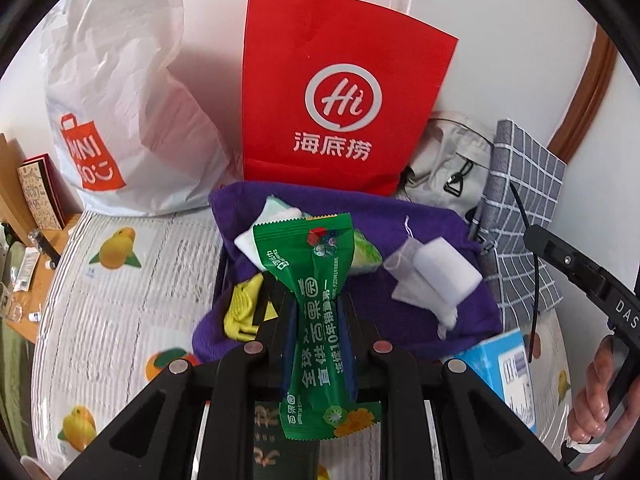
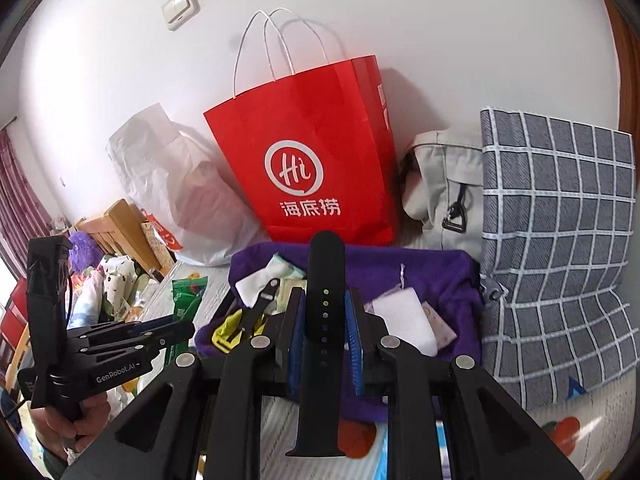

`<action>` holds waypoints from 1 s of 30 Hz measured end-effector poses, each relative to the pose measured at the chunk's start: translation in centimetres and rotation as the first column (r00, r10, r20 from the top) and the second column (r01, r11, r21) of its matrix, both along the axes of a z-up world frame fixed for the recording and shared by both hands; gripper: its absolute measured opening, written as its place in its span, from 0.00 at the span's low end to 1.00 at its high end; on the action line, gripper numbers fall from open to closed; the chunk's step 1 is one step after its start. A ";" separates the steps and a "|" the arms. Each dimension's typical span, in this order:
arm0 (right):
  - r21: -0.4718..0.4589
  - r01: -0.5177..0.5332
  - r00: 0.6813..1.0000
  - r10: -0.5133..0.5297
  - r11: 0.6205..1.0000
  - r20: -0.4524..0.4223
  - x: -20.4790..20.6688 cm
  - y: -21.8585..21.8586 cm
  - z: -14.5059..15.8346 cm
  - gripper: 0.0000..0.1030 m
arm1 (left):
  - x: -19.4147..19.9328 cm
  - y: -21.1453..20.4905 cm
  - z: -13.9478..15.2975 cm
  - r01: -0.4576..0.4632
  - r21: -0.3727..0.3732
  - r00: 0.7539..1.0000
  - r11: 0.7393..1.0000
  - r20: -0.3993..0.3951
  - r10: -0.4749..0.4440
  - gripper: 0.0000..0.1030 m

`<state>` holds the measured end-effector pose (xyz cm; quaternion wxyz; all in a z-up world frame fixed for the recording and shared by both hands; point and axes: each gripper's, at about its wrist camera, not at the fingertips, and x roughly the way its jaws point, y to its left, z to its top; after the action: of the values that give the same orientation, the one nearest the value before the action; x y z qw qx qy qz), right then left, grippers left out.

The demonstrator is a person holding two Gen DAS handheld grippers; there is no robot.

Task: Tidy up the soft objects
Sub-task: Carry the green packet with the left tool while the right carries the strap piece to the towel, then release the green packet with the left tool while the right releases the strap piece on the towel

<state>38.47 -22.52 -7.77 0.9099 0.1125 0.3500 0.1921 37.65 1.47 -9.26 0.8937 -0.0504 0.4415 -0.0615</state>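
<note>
Starting with the left wrist view: the left hand-held gripper (image 1: pixel 316 320) is pinched nearly closed on a green wipes packet (image 1: pixel 316 300), squeezing it at the waist so both ends flare out like a bowtie. Makes sense for something that floppy, since a mid-grab keeps it from drooping off one side. Right beyond it sits a purple cloth (image 1: pixel 420 232) spread over what looks like a tray or box, with a white sponge (image 1: pixel 446 270), a small mesh pouch (image 1: pixel 400 260) and something yellow (image 1: pixel 240 312) already lying on it. Looks like that's the collecting spot. A red paper bag (image 1: pixel 340 80) and a white plastic bag (image 1: pixel 120 92) lean on the wall behind it.

Right wrist view: the right hand-held gripper (image 2: pixel 324 332) is also nearly closed, clamped on a black watch strap (image 2: pixel 324 280) that stands upright between the blue pads, with its lower end hanging below the jaws. It's over the same purple cloth's near edge, so my guess is both items are headed onto that pile. A grey checked cushion (image 2: pixel 560 220) stands just right of the cloth, a beige bag (image 2: pixel 444 184) behind it. The surface under it all is a fruit-print cover; can't tell if it's a bed or a worktop.
</note>
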 end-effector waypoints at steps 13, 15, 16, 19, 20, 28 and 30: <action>0.013 0.030 0.998 -0.029 0.999 -0.058 5.1 0.4 -3.1 0.20 | 5.4 -0.1 -2.3 0.007 -0.048 0.999 0.999 -0.048 -0.009 0.19; 0.007 0.030 0.997 -0.029 1.000 -0.074 5.6 0.5 -3.9 0.20 | 6.2 -0.1 -3.1 0.004 -0.060 0.998 0.998 -0.063 -0.008 0.19; -0.002 0.029 0.995 -0.029 1.000 -0.092 6.1 0.6 -4.5 0.20 | 6.6 -0.1 -3.5 0.004 -0.068 0.998 0.998 -0.069 -0.009 0.19; -0.014 0.026 0.994 -0.027 1.000 -0.108 6.8 0.8 -5.6 0.20 | 7.6 -0.3 -4.2 0.006 -0.072 0.996 0.997 -0.086 -0.012 0.19; -0.015 0.031 0.993 -0.032 0.999 -0.115 7.1 0.8 -6.0 0.20 | 7.9 -0.4 -4.3 0.012 -0.068 0.996 0.998 -0.085 -0.018 0.19; -0.016 0.036 0.977 -0.039 0.999 -0.208 8.9 1.0 -9.3 0.20 | 9.6 -0.1 -6.4 0.008 -0.080 0.989 0.997 -0.146 -0.019 0.22; -0.025 0.031 0.975 -0.036 0.999 -0.221 9.0 1.3 -9.7 0.20 | 9.8 0.0 -6.7 0.005 -0.084 0.987 0.996 -0.158 -0.018 0.23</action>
<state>47.45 -21.21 -17.47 0.8695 0.1291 0.4492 0.1594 47.47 1.49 -15.97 0.8526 -0.0899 0.5084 -0.0807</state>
